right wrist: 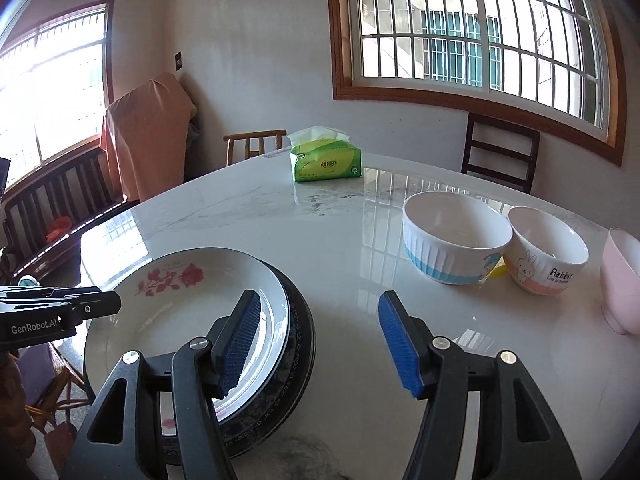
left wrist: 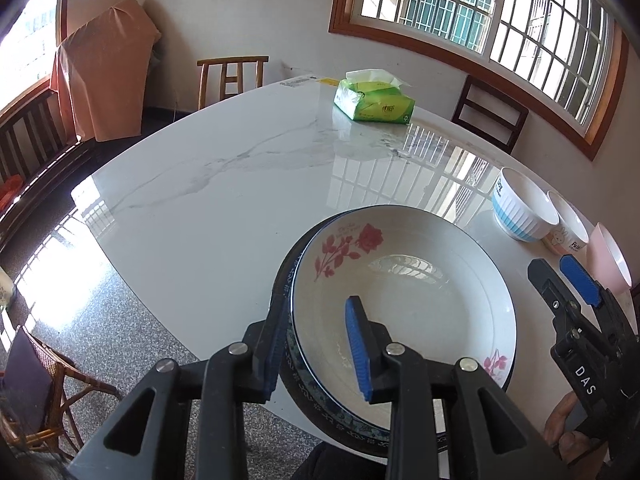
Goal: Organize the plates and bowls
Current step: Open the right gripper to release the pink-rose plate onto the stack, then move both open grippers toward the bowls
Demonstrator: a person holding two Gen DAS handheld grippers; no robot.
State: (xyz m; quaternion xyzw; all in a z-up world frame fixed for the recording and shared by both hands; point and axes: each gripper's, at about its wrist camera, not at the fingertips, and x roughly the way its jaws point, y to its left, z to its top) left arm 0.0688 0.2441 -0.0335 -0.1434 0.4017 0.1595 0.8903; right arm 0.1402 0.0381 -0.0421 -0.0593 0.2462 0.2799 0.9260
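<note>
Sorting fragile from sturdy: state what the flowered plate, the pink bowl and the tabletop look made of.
Flowered plate: likely glazed ceramic; glossy white, mirrors the window, printed red roses.
Pink bowl: unclear, plastic or matte ceramic; soft, even sheen, no sharp glare.
Tabletop: polished marble or marble-look slab; grey veins, mirror-like reflections.

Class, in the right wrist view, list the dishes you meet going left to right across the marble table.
White rose-patterned plate stacked on a dark blue-rimmed plate → white bowl with blue ribbed base → white rabbit-print bowl → pale pink bowl.
</note>
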